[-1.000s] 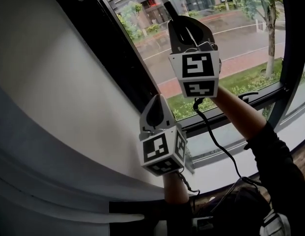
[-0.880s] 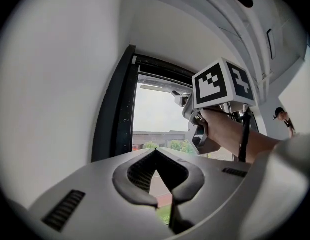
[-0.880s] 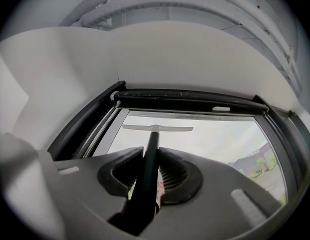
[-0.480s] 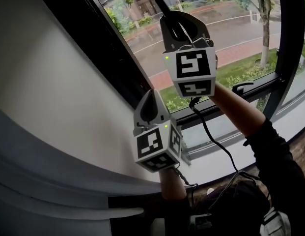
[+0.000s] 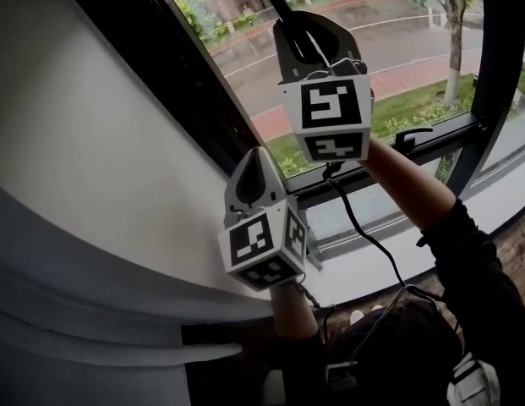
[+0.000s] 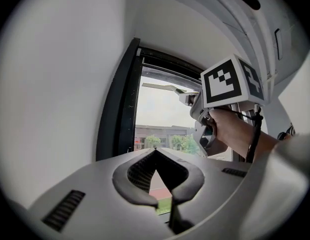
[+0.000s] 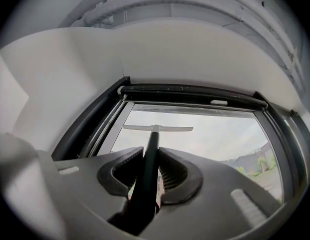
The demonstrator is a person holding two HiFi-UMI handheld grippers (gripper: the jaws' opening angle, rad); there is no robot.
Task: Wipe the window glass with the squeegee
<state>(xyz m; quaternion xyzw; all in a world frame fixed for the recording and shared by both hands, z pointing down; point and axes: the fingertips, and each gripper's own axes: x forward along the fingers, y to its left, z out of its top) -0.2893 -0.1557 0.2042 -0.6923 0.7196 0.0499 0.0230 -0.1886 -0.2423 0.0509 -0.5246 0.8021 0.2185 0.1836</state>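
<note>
My right gripper (image 5: 306, 42) is raised in front of the window glass (image 5: 406, 41) and is shut on the squeegee's dark handle (image 5: 276, 5), which runs out of the top of the head view. In the right gripper view the handle (image 7: 149, 169) passes between the jaws of the right gripper (image 7: 151, 156) up to the pale blade (image 7: 157, 128), which lies level near the top of the glass (image 7: 219, 139). My left gripper (image 5: 255, 178) hangs lower left by the black frame, shut and empty. The left gripper (image 6: 155, 153) looks up at the blade (image 6: 162, 87).
A black window frame (image 5: 194, 83) borders the white wall (image 5: 84, 167) on the left. A dark mullion (image 5: 496, 66) stands at the right, with a window handle (image 5: 412, 134) on the lower rail. A black cable (image 5: 363, 227) hangs from the right gripper over the sill (image 5: 389, 265).
Both grippers have drifted up and slightly left in the head view. The right gripper has carried the squeegee higher along the glass; the left stays shut and empty.
</note>
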